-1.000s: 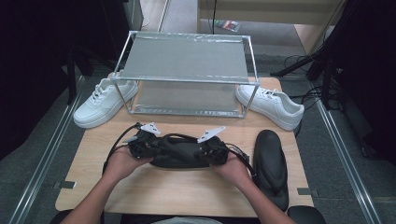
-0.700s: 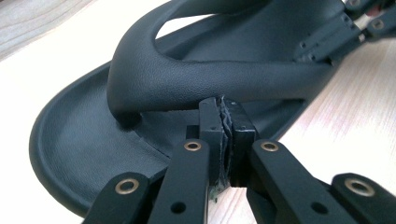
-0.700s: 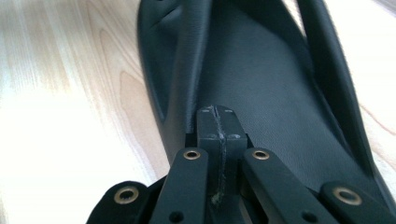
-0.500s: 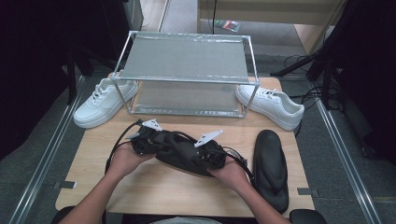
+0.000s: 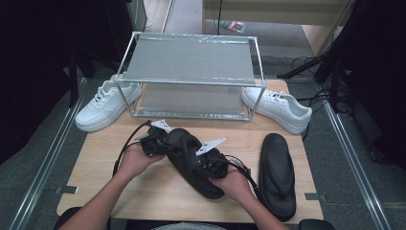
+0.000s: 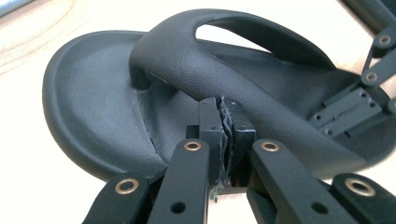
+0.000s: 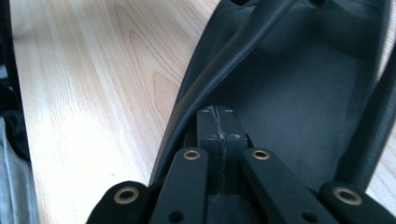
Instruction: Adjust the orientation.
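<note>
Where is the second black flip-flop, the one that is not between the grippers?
In the high view, the free black flip-flop lies on the wooden table at the right, below the right white sneaker and beside the person's right hand.

Right gripper (image 7: 218, 122) jaws pressed together, pads meeting along thin seam, nothing visible between them. Black flip-flop (image 7: 299, 93) directly beyond and right of fingertips, its raised edge running up from left finger toward top. Strap of flip-flop (image 7: 369, 121) curves down right of fingers. Light wooden table (image 7: 88, 93) left of fingers. Dark cable (image 7: 9, 70) far left.
</note>
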Tool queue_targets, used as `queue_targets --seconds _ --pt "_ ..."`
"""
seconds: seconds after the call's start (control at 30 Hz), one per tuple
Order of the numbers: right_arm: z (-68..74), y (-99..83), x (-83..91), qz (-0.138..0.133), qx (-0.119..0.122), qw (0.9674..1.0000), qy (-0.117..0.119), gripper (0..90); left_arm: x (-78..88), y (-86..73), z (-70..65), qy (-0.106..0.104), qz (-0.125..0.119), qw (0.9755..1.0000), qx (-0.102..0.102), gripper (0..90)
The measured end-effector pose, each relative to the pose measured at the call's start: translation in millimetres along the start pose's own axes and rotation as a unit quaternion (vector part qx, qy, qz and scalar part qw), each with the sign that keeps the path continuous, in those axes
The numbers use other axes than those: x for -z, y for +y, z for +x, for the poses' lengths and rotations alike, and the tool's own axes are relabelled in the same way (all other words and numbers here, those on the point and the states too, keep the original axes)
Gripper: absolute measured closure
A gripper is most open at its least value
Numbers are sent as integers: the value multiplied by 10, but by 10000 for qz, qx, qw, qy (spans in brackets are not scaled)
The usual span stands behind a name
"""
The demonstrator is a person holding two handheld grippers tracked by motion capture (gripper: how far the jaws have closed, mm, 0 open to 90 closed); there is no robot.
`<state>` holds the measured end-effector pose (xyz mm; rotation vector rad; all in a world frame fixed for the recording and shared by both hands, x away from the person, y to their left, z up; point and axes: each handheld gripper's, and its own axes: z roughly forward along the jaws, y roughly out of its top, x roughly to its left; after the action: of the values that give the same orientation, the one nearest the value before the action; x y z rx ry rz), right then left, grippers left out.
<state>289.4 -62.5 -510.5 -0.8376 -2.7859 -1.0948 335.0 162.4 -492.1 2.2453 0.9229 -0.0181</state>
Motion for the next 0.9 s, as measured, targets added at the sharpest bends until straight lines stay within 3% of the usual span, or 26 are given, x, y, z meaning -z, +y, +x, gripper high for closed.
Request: queue_targets --seconds 0.27,0.43,0.67,0.9 --pt "41 -17 4 -216 -163 9996 -71 900 -96 104 -10 -94 -54 9999 -71 880" --pt "55 -15 -9 -339 -468 9980 -258 900 -158 161 -7 -98 -148 9996 -218 885" --pt "55 -21 -29 -467 -509 9970 -344 900 -197 192 4 -143 -183 9995 -226 878" --pt "4 -34 -36 -549 -727 9955 -274 900 -185 209 35 -146 -225 9985 -473 860"
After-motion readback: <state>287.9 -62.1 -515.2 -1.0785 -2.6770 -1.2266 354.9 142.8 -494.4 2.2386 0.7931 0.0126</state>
